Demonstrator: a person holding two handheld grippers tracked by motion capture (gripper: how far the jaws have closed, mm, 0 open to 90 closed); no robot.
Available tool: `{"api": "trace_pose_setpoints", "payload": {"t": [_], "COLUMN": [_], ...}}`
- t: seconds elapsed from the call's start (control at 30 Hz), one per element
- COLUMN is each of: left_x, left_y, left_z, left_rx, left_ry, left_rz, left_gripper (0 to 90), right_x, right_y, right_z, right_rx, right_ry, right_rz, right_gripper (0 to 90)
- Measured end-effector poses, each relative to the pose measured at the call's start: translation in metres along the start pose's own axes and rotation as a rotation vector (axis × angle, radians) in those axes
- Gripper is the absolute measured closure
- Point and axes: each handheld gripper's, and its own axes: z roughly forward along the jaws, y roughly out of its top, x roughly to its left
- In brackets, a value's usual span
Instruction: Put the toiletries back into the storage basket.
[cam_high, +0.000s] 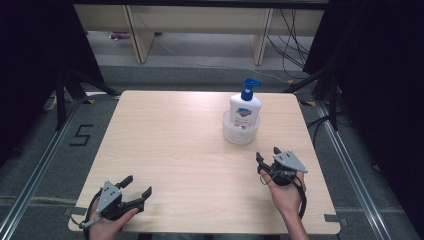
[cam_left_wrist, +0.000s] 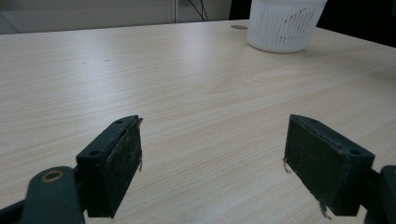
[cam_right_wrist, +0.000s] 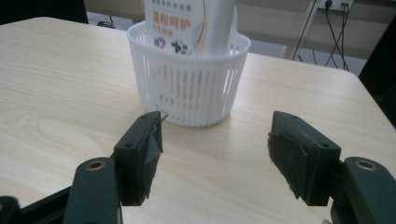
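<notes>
High view shows the bottle (cam_high: 245, 109) standing up in a small white basket (cam_high: 240, 133) at the far right of the table (cam_high: 175, 145), with the right gripper (cam_high: 267, 156) near it, just on the person's side, and the left gripper (cam_high: 136, 186) well apart at the near left corner. Both grippers have their jaws spread wide and hold nothing — the step in hand looks like the right gripper's reach for the basket or the bottle. Next, that gripper would likely need to go forward until the jaws stand on both sides of the basket or the bottle, then squeeze gently so nothing tips. Right gripper view shows the basket (cam_right_wrist: 191, 88) up close, with its thin slats and the bottle's label (cam_right_wrist: 187, 28), but the blue pump is cut off there; the high view shows the pump (cam_high: 249, 88). Left gripper view shows bare wood and the basket (cam_left_wrist: 282, 23) far off — no bottle top.
</notes>
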Motion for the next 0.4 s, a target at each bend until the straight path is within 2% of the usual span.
{"api": "trace_pose_setpoints", "payload": {"t": [0.03,0.07,0.1,0.13,0.2,0.27,0.3,0.33,0.37,0.4], "left_x": [0.000,0.000,0.000,-0.001,-0.001,-0.001,-0.001,-0.001,-0.001,-0.001], "left_y": [0.000,0.000,0.000,0.000,0.001,0.001,0.001,0.001,0.001,0.001], "left_z": [0.000,0.000,0.000,0.001,0.000,0.000,0.000,0.001,0.001,0.001], "left_rx": [0.002,0.002,0.002,0.003,0.019,0.014,0.015,0.012,0.012,0.012], "left_ry": [-0.001,-0.001,-0.003,-0.006,0.002,-0.003,-0.003,-0.005,-0.006,-0.006], "left_rz": [0.003,0.003,0.004,0.006,0.013,0.011,0.011,0.011,0.011,0.011], "left_gripper": [18.3,18.3,18.3,18.3,18.3,18.3,18.3,18.2,18.3,18.3], "right_x": [0.001,-0.001,0.001,-0.001,0.000,-0.002,0.001,0.000,0.001,0.001], "right_y": [-0.005,-0.009,-0.012,-0.014,-0.019,-0.022,-0.024,-0.025,-0.026,-0.026], "right_z": [-0.002,-0.002,-0.003,-0.004,-0.007,-0.010,-0.011,-0.011,-0.011,-0.011], "right_rx": [-0.004,-0.015,-0.008,-0.012,-0.031,-0.022,-0.009,-0.016,-0.011,-0.011], "right_ry": [0.004,-0.012,0.007,0.001,0.000,-0.015,-0.011,0.000,0.007,0.007], "right_rz": [0.031,-0.006,0.005,-0.011,0.030,0.021,0.067,0.046,0.068,0.068], "right_gripper": [35.9,35.9,36.0,36.2,36.4,36.4,36.5,36.4,36.4,36.4]}}
